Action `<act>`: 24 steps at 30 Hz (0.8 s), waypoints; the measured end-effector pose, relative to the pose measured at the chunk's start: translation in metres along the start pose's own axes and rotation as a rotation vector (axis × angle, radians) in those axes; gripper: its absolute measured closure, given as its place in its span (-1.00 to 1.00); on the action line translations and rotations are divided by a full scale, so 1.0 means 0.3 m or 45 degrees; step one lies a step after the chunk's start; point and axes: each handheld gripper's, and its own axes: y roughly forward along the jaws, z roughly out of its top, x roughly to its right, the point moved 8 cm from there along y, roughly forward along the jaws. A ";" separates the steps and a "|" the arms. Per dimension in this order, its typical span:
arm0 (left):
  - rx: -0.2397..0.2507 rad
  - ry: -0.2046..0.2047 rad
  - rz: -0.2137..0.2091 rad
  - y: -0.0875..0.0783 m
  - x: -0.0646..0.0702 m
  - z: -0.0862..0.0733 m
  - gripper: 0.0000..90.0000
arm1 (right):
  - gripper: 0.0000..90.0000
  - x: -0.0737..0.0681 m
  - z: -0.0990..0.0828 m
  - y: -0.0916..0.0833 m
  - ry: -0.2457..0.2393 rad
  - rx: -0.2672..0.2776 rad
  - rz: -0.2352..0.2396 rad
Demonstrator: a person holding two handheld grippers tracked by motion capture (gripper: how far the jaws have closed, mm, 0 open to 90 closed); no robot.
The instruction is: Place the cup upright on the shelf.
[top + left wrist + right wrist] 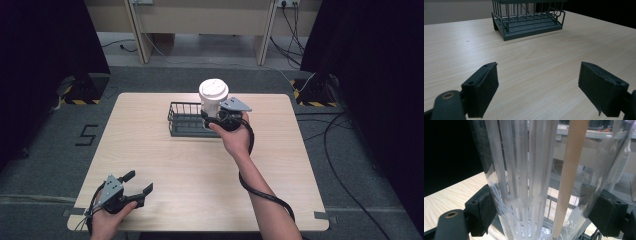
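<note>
Pads of the right gripper (pixel 544 212) press on either side of a tall clear plastic cup (pixel 531 177): one black finger (pixel 482 207) sits against its ribbed wall on the left of the right gripper view, the other (pixel 605 212) against the opposite wall, so the jaws stand about a cup's width apart and closed on it low on its body. Inside the cup a pale beige stick or straw (pixel 569 177) leans from the base upward.

In the high view the right gripper (pixel 216 119) holds the cup (pixel 212 105) upright, its white domed lid (pixel 213 91) on top, over the right end of a dark green wire basket (pixel 186 120) that stands on the far middle of the light wooden table (pixel 200 170). Whether the cup's base touches the basket floor cannot be told.

The left gripper (pixel 139 184) rests near the table's near-left corner, well apart from the cup. Its jaws are spread wide with nothing between them; in the left gripper view its two black pads (pixel 484 87) frame bare tabletop (pixel 536 72), with the basket (pixel 529 20) farther ahead.
</note>
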 end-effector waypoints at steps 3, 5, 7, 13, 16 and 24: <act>0.001 -0.003 -0.003 0.000 0.000 0.000 -0.65 | -0.59 0.003 0.004 0.012 0.001 -0.001 -0.002; 0.002 -0.002 -0.002 -0.001 0.000 0.001 -0.65 | -0.59 0.004 0.006 0.021 0.006 -0.005 -0.002; 0.004 -0.004 -0.002 -0.001 -0.001 0.001 -0.65 | -0.59 0.006 0.011 0.029 0.010 -0.006 0.000; 0.005 -0.008 -0.002 -0.002 -0.002 0.001 -0.65 | -0.59 0.014 0.027 0.057 0.010 -0.007 -0.009; 0.006 -0.009 -0.003 -0.002 -0.003 0.001 -0.65 | -0.59 0.016 0.033 0.071 0.009 -0.012 -0.014; 0.006 -0.007 -0.003 -0.003 -0.005 0.001 -0.65 | -0.59 0.025 0.036 0.106 0.013 -0.030 -0.027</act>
